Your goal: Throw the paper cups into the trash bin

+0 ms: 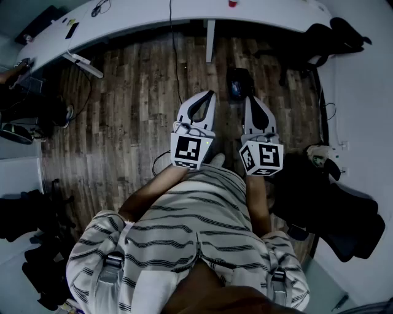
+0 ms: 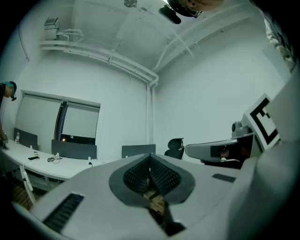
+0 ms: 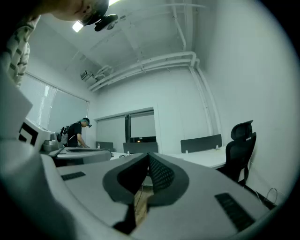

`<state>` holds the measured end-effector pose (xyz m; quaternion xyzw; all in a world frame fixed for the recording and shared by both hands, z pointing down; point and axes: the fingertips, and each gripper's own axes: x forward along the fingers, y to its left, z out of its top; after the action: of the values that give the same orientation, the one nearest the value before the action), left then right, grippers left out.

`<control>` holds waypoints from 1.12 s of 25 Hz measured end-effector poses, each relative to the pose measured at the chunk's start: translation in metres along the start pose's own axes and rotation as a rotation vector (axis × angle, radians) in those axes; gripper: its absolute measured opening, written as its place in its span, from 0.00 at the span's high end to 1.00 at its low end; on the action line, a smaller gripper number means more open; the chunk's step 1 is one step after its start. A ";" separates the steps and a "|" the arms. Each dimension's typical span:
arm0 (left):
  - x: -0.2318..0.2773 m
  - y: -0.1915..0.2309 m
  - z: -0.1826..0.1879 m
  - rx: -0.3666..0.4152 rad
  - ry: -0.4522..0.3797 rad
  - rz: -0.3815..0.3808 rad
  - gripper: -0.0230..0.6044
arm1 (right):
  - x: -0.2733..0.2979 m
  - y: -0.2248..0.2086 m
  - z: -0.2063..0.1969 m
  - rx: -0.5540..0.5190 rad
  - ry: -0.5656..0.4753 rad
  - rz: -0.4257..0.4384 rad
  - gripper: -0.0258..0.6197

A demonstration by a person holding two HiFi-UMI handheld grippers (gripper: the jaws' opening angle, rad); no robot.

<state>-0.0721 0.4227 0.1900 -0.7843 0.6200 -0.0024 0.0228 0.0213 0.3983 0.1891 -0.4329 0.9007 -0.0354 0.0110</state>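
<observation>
**Clerk:** Largest items first, please.

**Inspector:** Brown wooden plank floor (image 1: 135, 104), below and ahead of both tongs. Long curved white surface (image 1: 135, 21), well ahead of the tips, carrying small dark items at its left end. Grey-and-white striped shirt (image 1: 184, 227) of the person, directly behind the tongs. Black office chair (image 3: 241, 145), to the right of the right tongs.

**Clerk:** And the tongs themselves?

**Inspector:** Left tongs (image 1: 210, 95): held level, clenched, tips meeting, nothing between them. Right tongs (image 1: 250, 99): level, just beside the left pair, likewise clenched and empty. Each carries a white cube with black square markers; left cube (image 1: 188, 151), right cube (image 1: 263, 158).

**Clerk:** Where are the task's items?

**Inspector:** Cannot tell with certainty. A dark container (image 1: 239, 83) stands on the floor just beyond the tips, nearer the right tongs; whether it is the bin is unclear. A small red object (image 1: 232, 3) sits on the surface, well ahead of the right tongs, too small to identify.

**Clerk:** Anything else?

**Inspector:** A second person in dark clothing (image 3: 77, 133), far off to the left of the right tongs, bent over a desk.
</observation>
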 end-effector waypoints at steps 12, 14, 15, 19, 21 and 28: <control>0.017 -0.036 -0.010 0.020 0.021 0.054 0.92 | -0.011 -0.037 -0.005 0.026 0.002 0.051 0.95; 0.018 -0.043 -0.017 0.024 0.030 0.064 0.92 | -0.012 -0.040 -0.008 0.011 0.001 0.064 0.95; 0.017 -0.046 -0.021 0.024 0.038 0.068 0.92 | -0.013 -0.041 -0.010 0.003 0.004 0.069 0.95; 0.018 -0.045 -0.029 0.021 0.064 0.086 0.92 | -0.010 -0.042 -0.013 -0.003 0.015 0.088 0.95; 0.021 -0.045 -0.031 0.024 0.066 0.099 0.92 | -0.008 -0.046 -0.017 0.004 0.023 0.092 0.95; 0.045 -0.038 -0.041 0.016 0.084 0.114 0.92 | 0.014 -0.060 -0.027 0.003 0.059 0.093 0.95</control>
<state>-0.0257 0.3865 0.2318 -0.7468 0.6639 -0.0391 0.0031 0.0580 0.3514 0.2207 -0.3892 0.9197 -0.0488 -0.0134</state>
